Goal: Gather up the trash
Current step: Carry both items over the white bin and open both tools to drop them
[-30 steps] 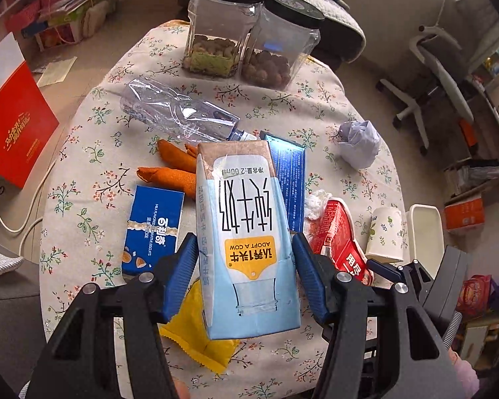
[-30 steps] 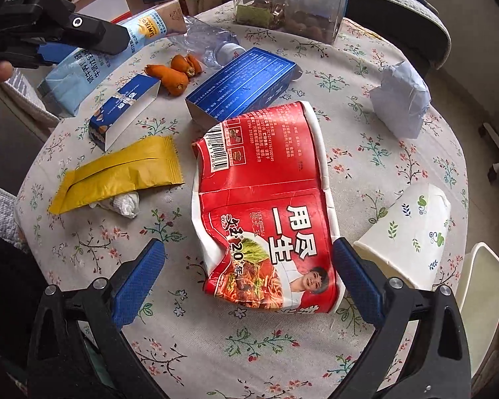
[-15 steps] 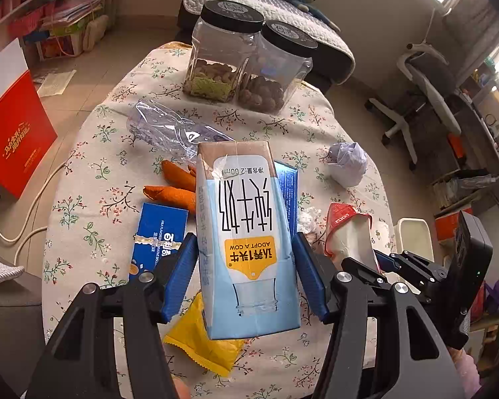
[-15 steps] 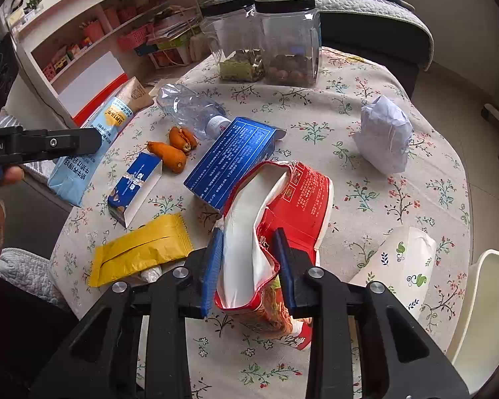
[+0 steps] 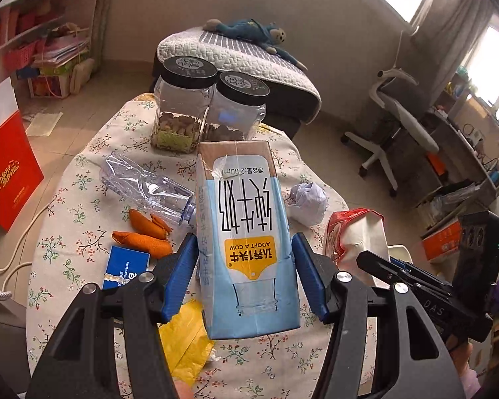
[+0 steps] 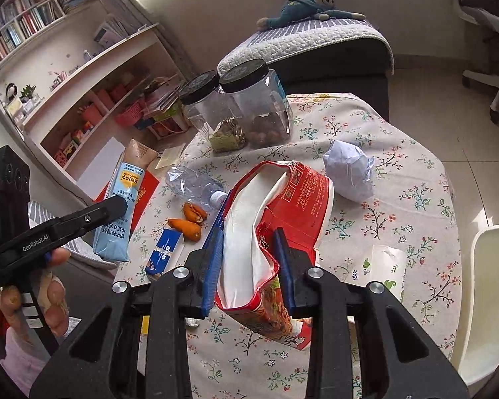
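While both pieces of trash are held clear of the floral-clothed table, the carry is best done level and unhurried, since no bin or bag is seen in either view and the drop-off place cannot be told. The milk carton is clamped upside down between the pads of the left gripper, squarely across its lower body — a firm, boxy hold that should bear a swing. The crushed red noodle cup is pinched by the right gripper, whose jaws have just been closing onto its folded paper wall; this hold is judged the weaker, as thin paper may slide or tear, so jerks and rolls should be avoided. Left on the cloth are the crumpled paper ball, the squashed clear bottle, the orange peels and a small blue box. Much of a yellow wrapper is hidden behind the carton, and a larger blue box behind the cup is barely made out.
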Available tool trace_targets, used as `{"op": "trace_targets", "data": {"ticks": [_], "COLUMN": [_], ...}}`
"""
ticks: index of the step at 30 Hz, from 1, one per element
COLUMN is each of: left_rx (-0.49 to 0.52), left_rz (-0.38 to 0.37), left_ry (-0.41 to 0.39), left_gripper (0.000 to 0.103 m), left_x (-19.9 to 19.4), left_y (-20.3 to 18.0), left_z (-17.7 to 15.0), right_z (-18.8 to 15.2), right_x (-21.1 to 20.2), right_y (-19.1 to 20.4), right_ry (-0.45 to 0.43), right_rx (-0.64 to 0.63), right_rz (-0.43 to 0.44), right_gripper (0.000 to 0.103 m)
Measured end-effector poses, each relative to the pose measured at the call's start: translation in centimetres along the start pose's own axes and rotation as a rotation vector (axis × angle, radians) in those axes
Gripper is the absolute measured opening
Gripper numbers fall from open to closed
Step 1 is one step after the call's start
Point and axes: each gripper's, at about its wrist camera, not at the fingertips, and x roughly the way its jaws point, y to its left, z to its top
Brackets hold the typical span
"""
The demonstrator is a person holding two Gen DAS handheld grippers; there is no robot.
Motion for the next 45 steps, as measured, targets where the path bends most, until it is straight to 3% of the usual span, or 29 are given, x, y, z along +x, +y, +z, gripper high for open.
{"op": "trace_targets", "data": {"ticks": [5,10,18,20,22,24,28,32,36,42,45], "left_rx": [0.021,0.057,0.121,0.139,0.167,0.192,0.252,0.289,0.327,0.347,0.352], "left_rz": [-0.021,-0.064,-0.165,-0.193,-0.219,-0.245,-0.297,-0.348,-0.370,-0.386,-0.358], "left_ry": [-0.015,0.002,0.042,0.060,0.069,0.089,0.148,0.223,0.269,0.345,0.320], "left_gripper": [0.058,0.058,0.058,0.058,0.058,0.058,0.058,0.058,0.058,0.059,0.071], "left_x": [1.2,3.0,6.1,6.9,7.6,8.5,10.8,13.4,15.2,17.1,16.1], "left_y": [-2.8,-6.3,-13.1,-15.2,-17.5,-19.8,-24.9,-30.2,-34.6,-37.8,-37.9], "left_z": [-0.2,-0.8,-2.2,-2.6,-3.3,-3.8,-5.4,-7.0,-8.3,-9.3,-8.9], "right_z": [0.5,0.1,-2.5,-2.8,-3.1,-3.3,-3.9,-5.6,-7.8,-9.4,-9.4], "right_x": [-2.7,-5.6,-9.0,-10.3,-12.3,-14.7,-20.3,-25.3,-28.7,-31.4,-31.8], "right_y": [-3.2,-8.8,-17.2,-18.5,-19.4,-20.3,-22.6,-24.7,-26.5,-27.4,-26.7], "right_ry": [-0.080,-0.125,-0.092,-0.110,-0.149,-0.200,-0.329,-0.449,-0.524,-0.580,-0.599], "right_rx": [0.048,0.181,0.373,0.401,0.416,0.442,0.533,0.620,0.693,0.715,0.684], "right_rz": [-0.101,-0.210,-0.340,-0.367,-0.401,-0.445,-0.520,-0.632,-0.689,-0.739,-0.770], "right_gripper": [0.029,0.030,0.032,0.036,0.058,0.069,0.082,0.087,0.088,0.089,0.091]}}
